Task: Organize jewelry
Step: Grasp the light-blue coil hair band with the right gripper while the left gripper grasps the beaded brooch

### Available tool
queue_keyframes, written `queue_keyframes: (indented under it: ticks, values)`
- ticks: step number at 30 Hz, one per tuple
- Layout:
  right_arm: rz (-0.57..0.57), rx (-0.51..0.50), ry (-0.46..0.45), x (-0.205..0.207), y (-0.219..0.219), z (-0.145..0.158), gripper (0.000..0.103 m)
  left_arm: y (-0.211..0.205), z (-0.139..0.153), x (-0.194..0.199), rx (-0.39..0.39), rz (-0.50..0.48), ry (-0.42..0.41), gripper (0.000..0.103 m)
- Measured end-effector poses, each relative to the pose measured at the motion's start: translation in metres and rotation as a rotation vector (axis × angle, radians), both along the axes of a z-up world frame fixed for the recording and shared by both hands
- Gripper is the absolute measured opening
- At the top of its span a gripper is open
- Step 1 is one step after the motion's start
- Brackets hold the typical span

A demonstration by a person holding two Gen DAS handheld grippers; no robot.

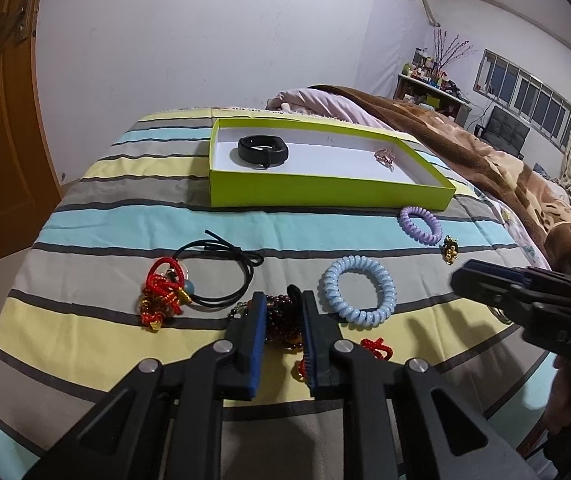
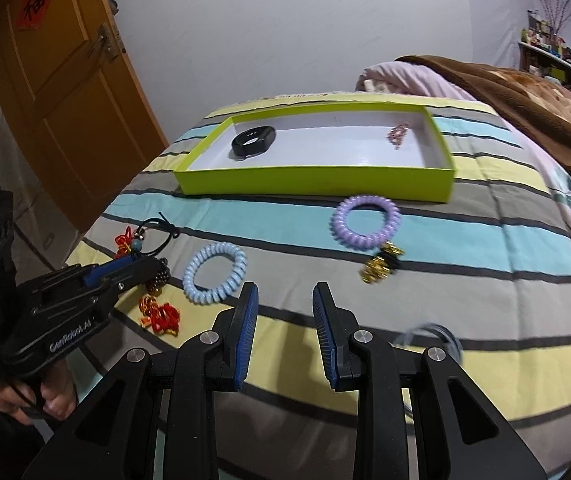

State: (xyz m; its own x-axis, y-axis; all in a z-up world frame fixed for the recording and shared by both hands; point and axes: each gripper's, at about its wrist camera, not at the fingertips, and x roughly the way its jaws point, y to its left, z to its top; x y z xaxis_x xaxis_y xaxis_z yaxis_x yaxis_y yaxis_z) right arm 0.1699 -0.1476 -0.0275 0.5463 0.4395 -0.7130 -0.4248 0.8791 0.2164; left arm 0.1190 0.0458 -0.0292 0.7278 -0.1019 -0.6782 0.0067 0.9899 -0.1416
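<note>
The left claw [image 1: 281,304] sits low over the striped bedspread [image 1: 125,216], its two blue-padded fingers [image 1: 259,320] set on either side of a dark red bead bracelet [image 1: 279,322]. Whether the pads actually press the beads cannot be told; a gap remains between them. The right claw [image 2: 285,300] hovers above the bed with its jaws apart and nothing between them.

A lime-green box [image 1: 325,192] lies farther back on the bedspread, and inside it a black wristband [image 1: 263,151] rests toward the left end and a small pink chain [image 1: 385,157] toward the right. Just in front of the box lies a purple coil hair tie [image 2: 365,222], with a gold charm [image 2: 381,266] right beside it. A light blue coil hair tie [image 1: 359,294] lies just to the right of the left claw. To the left are a black cord loop [image 1: 221,270] and a red knotted cord bundle [image 1: 161,294], touching one another. A small red knot ornament [image 2: 159,316] lies near the beads.
</note>
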Motion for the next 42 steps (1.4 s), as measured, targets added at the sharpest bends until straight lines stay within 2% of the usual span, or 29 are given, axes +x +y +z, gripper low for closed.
queue_keyframes:
  ticks: [2, 3, 4, 16, 18, 21, 25, 33, 42]
  values:
    - [0.011, -0.002, 0.01, 0.004, 0.007, -0.003, 0.029, 0.002, 0.001, -0.001, -0.005, 0.003, -0.008, 0.014]
    - [0.017, -0.005, 0.017, 0.006, 0.011, -0.004, 0.029, 0.003, 0.002, -0.002, -0.009, 0.004, -0.014, 0.006]
    - [0.023, -0.007, 0.024, 0.008, 0.015, -0.006, 0.029, 0.004, 0.003, -0.003, -0.01, 0.006, -0.02, 0.004]
    - [0.084, -0.061, 0.067, 0.026, 0.052, -0.018, 0.029, 0.019, 0.012, -0.012, -0.049, 0.008, -0.061, 0.004]
    - [0.093, -0.085, 0.062, 0.026, 0.057, -0.018, 0.018, 0.021, 0.015, -0.013, -0.054, 0.009, -0.069, 0.004]
    - [0.092, -0.119, 0.049, 0.026, 0.061, -0.018, 0.01, 0.023, 0.018, -0.015, -0.056, 0.014, -0.079, 0.004]
    - [0.087, -0.119, 0.045, 0.025, 0.06, -0.018, 0.01, 0.026, 0.022, -0.016, -0.062, 0.022, -0.085, 0.004]
    - [0.06, -0.083, 0.006, 0.013, 0.046, 0.0, 0.01, 0.021, 0.033, -0.026, -0.051, 0.012, -0.107, 0.004]
    - [0.009, -0.025, -0.068, -0.011, 0.017, 0.034, 0.01, 0.007, 0.051, -0.031, -0.032, 0.011, -0.126, 0.004]
